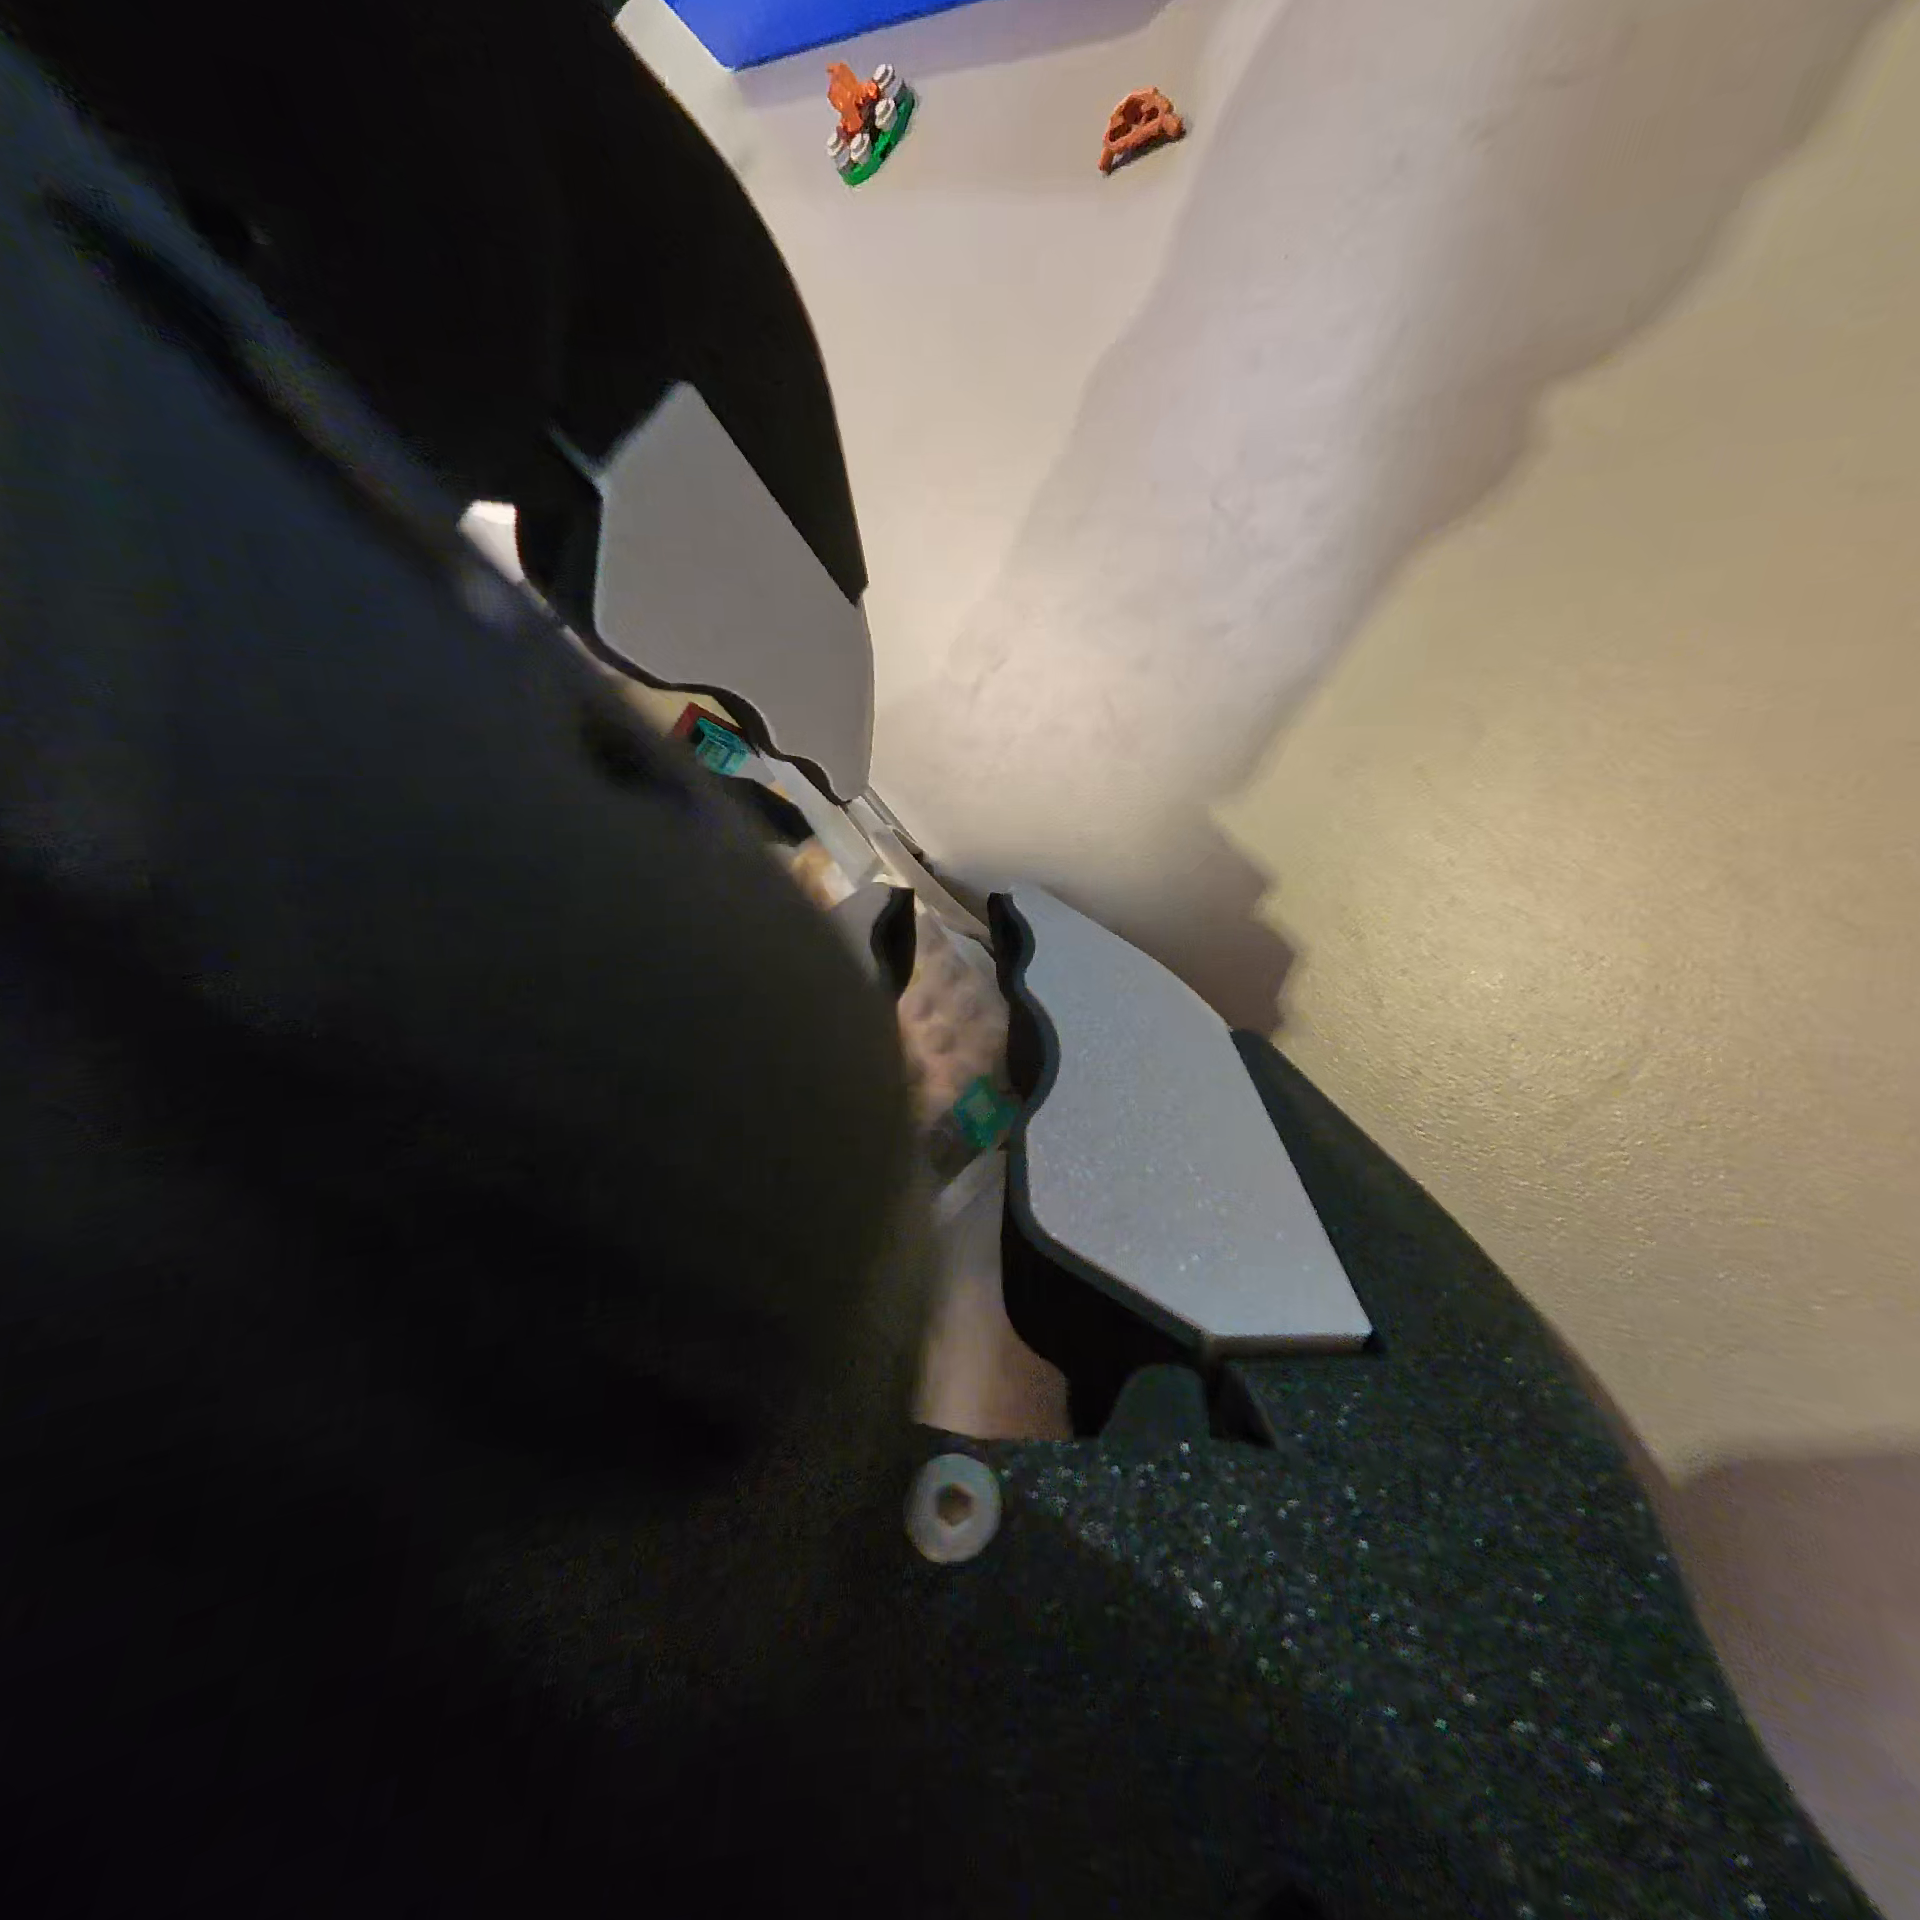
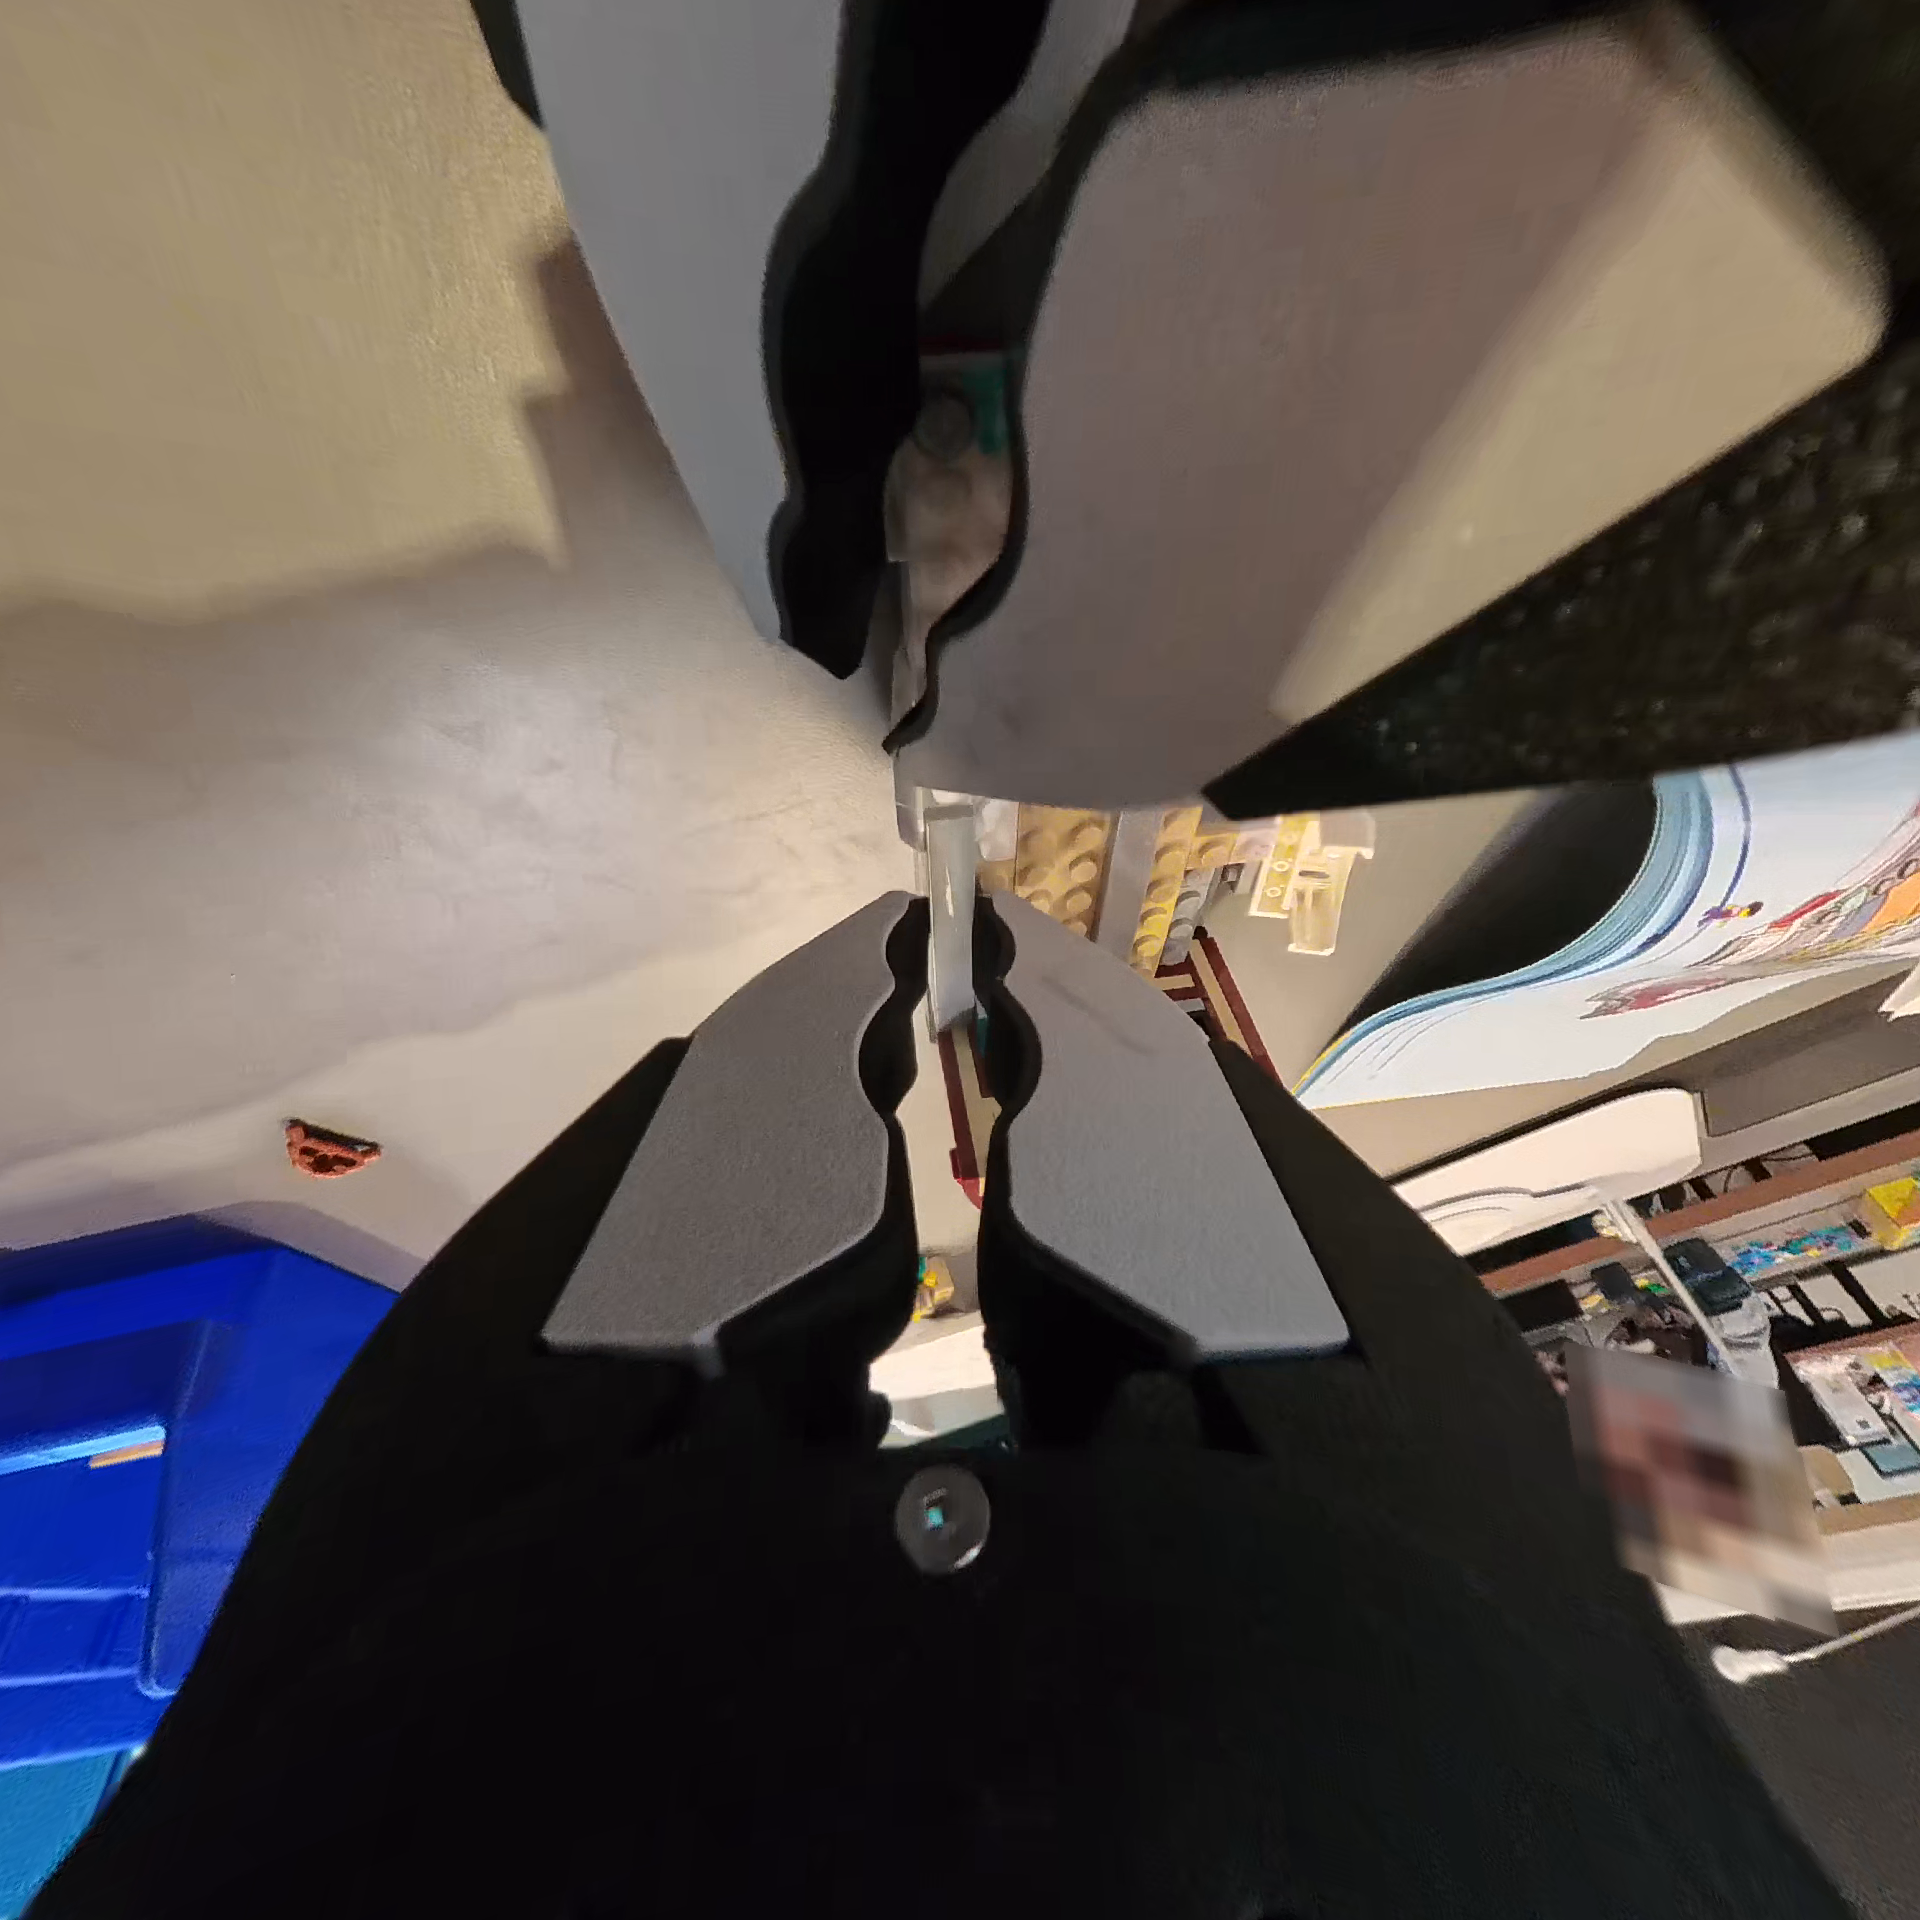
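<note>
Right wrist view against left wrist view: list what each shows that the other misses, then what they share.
Right wrist only: the picture booklet, shelves, and the right gripper closed on a pale grey plate of the brick model.

Left wrist only: a small green-based brick cluster.

Both: the pale table, blue bin, a loose orange piece, and the left gripper clamping the model.

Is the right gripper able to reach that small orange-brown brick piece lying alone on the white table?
Probably not yet: the right gripper has its fingers pressed on a thin pale grey panel of the tan brick model. The small orange-brown brick piece itself lies in the open.
</note>
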Demonstrator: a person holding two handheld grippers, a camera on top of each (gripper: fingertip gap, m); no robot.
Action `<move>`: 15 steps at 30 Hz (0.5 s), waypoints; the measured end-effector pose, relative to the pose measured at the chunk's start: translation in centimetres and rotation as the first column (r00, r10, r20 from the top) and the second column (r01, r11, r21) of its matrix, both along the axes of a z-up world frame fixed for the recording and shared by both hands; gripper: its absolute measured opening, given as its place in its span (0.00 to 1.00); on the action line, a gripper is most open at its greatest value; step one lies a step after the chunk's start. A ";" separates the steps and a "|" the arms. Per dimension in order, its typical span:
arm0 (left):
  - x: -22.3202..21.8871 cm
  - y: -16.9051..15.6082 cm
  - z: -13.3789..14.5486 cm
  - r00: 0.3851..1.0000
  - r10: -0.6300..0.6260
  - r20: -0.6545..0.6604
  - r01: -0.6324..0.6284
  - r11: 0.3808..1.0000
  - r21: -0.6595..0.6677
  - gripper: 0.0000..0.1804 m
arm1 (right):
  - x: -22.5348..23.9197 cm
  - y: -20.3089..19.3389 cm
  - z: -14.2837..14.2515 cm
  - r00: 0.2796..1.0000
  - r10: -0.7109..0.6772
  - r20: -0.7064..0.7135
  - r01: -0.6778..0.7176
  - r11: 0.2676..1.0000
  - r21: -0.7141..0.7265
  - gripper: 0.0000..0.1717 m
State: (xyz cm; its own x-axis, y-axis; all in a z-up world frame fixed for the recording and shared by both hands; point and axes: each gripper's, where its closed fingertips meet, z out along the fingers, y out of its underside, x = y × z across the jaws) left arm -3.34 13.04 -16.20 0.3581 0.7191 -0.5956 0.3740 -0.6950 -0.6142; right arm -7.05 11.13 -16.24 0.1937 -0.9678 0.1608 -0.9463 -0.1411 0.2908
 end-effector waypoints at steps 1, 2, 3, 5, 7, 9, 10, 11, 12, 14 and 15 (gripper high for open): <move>0.0 0.0 0.0 1.000 -0.001 0.000 0.001 1.000 0.003 0.08 | 0.0 0.0 0.0 1.000 -0.002 0.009 0.002 1.000 0.002 0.05; 0.0 0.0 0.0 1.000 -0.002 0.001 0.002 1.000 0.005 0.08 | 0.0 0.0 0.0 1.000 -0.003 0.015 0.003 1.000 0.003 0.05; 0.0 0.1 0.0 1.000 -0.003 0.001 0.003 1.000 0.005 0.07 | -0.1 0.1 0.0 1.000 -0.004 0.018 0.004 1.000 0.003 0.05; 0.0 0.1 0.0 1.000 -0.005 0.001 0.005 1.000 0.006 0.08 | -0.1 0.1 0.1 1.000 -0.003 0.019 0.003 1.000 0.004 0.05; 0.0 0.1 0.0 1.000 -0.005 0.001 0.005 1.000 0.006 0.08 | -0.1 0.1 0.1 1.000 -0.001 0.021 0.001 1.000 0.005 0.05; -0.1 0.1 0.0 1.000 -0.005 0.001 0.005 1.000 0.006 0.08 | -0.1 0.1 0.1 1.000 0.002 0.025 -0.002 1.000 0.005 0.05; -0.1 0.2 0.0 1.000 -0.007 0.002 0.007 1.000 0.007 0.08 | -0.1 0.1 0.1 1.000 0.002 0.026 -0.002 1.000 0.006 0.05; -0.1 0.2 0.0 1.000 -0.009 0.002 0.009 1.000 0.008 0.08 | -0.1 0.1 0.1 1.000 0.002 0.027 -0.002 1.000 0.008 0.05; -0.1 0.2 0.0 1.000 -0.011 0.003 0.011 1.000 0.010 0.08 | -0.1 0.2 0.1 1.000 0.002 0.028 -0.002 1.000 0.012 0.05; 0.0 0.1 0.0 1.000 -0.012 0.000 0.012 1.000 0.000 0.07 | -0.2 0.3 0.2 0.999 0.010 0.036 -0.011 1.000 0.021 0.05; 0.0 0.1 0.0 1.000 -0.009 0.004 0.009 1.000 -0.008 0.07 | -0.2 0.4 0.3 0.999 0.011 0.042 -0.012 1.000 0.024 0.05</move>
